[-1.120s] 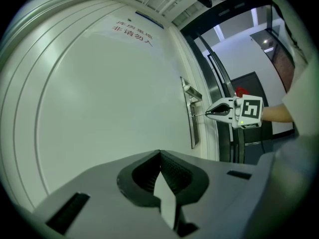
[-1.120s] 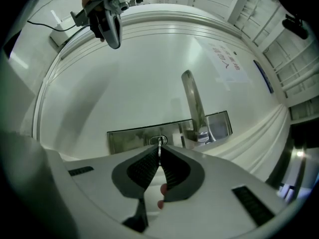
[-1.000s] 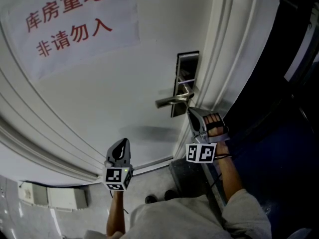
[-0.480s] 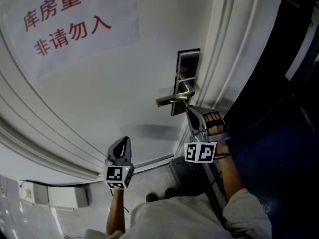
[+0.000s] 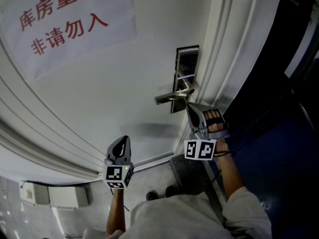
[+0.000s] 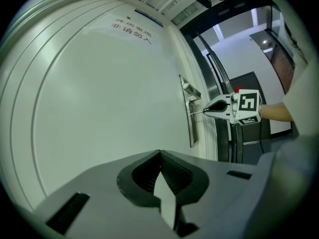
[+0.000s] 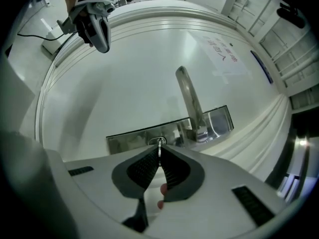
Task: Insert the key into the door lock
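key [image 7: 159,152] tip touches door lock [image 7: 133,136] keyhole.

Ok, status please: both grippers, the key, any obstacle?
Right gripper shut on thin metal key. Key tip at keyhole in steel lock plate, depth unclear. Left gripper shut, empty. Nothing blocking.

Left hand-held gripper [image 5: 120,142] level, jaws together, empty; right hand-held gripper [image 5: 190,109] level, jaws tight on a key [image 7: 159,146].

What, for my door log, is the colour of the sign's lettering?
The lettering is red on white paper, clearest in the head view.
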### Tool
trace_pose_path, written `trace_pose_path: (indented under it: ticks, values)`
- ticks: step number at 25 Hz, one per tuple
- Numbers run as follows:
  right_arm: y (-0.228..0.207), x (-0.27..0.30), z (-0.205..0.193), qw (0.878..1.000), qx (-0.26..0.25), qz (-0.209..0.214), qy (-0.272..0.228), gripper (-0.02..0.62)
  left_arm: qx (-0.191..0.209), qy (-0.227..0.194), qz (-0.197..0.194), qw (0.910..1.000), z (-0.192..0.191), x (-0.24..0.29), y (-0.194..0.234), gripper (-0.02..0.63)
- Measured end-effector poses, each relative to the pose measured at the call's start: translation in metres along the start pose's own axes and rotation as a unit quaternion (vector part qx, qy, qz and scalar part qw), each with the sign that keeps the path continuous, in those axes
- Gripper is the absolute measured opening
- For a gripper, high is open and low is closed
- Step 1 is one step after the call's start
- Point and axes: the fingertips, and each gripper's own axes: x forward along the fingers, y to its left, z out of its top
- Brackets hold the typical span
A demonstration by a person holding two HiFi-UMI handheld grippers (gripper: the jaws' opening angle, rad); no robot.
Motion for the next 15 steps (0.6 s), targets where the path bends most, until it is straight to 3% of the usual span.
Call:
trace_pose_path:
  ticks: [6, 10, 15]
  values:
    - [0.001, 0.008, -0.001, 1.0, -0.013, 0.003, 0.009, 0.031, 0.0, 0.0, 0.0, 1.0, -0.001, -0.001, 0.0, 0.017]
    - [0.002, 0.008, -0.002, 0.998, -0.064, -0.005, 0.014, 0.031, -0.001, 0.001, 0.001, 1.0, -0.002, -0.001, 0.003, 0.017]
    - [0.002, 0.016, -0.003, 0.996, -0.085, -0.002, 0.021, 0.031, 0.0, 0.002, -0.004, 1.0, -0.004, 0.002, 0.0, 0.017]
